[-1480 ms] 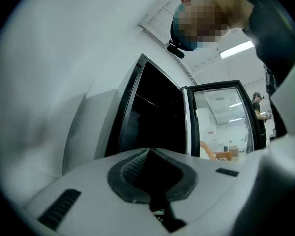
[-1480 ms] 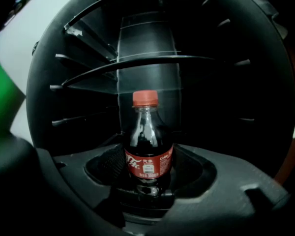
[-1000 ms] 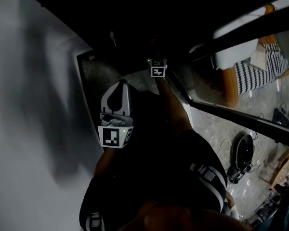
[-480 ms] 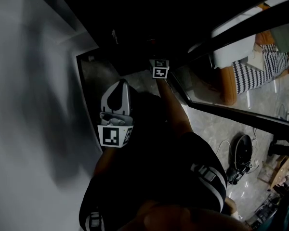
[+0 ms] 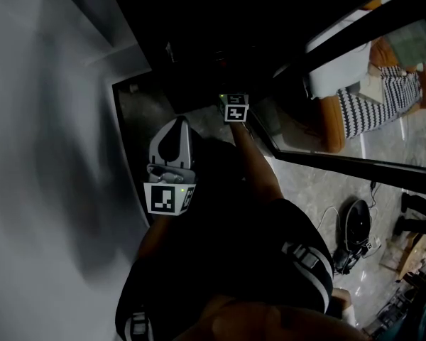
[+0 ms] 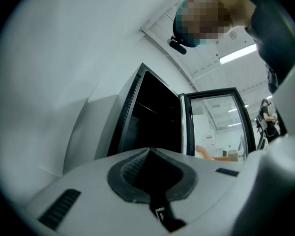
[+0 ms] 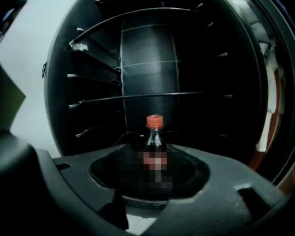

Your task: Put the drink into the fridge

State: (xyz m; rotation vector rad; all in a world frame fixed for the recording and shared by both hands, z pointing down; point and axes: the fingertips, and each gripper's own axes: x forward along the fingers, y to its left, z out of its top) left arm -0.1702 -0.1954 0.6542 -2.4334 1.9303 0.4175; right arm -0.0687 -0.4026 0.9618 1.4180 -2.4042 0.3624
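Note:
The drink is a dark bottle [image 7: 155, 136] with a red cap. It stands upright on a shelf inside the dark fridge [image 7: 147, 48]. My right gripper [image 7: 155, 156] points at it from just in front and a little above. Its jaws have just been closing, but they are still open and the pads do not touch the bottle. In the head view my right gripper [image 5: 231, 99] reaches into the black fridge opening [image 5: 199, 55], tips lost in the dark. My left gripper [image 5: 176, 124] hangs shut and empty beside the fridge's left edge, and its jaws meet in the left gripper view [image 6: 147, 150].
The fridge's glass door [image 5: 341, 165] stands open to the right. A white wall [image 5: 50, 155] runs along the left. Wire shelves [image 7: 137, 100] cross the fridge above the bottle. On the floor behind are a round black device [image 5: 358, 222] and a striped cushion [image 5: 369, 101].
My right gripper has drawn back slightly out of the fridge opening. The left gripper has stayed where it was.

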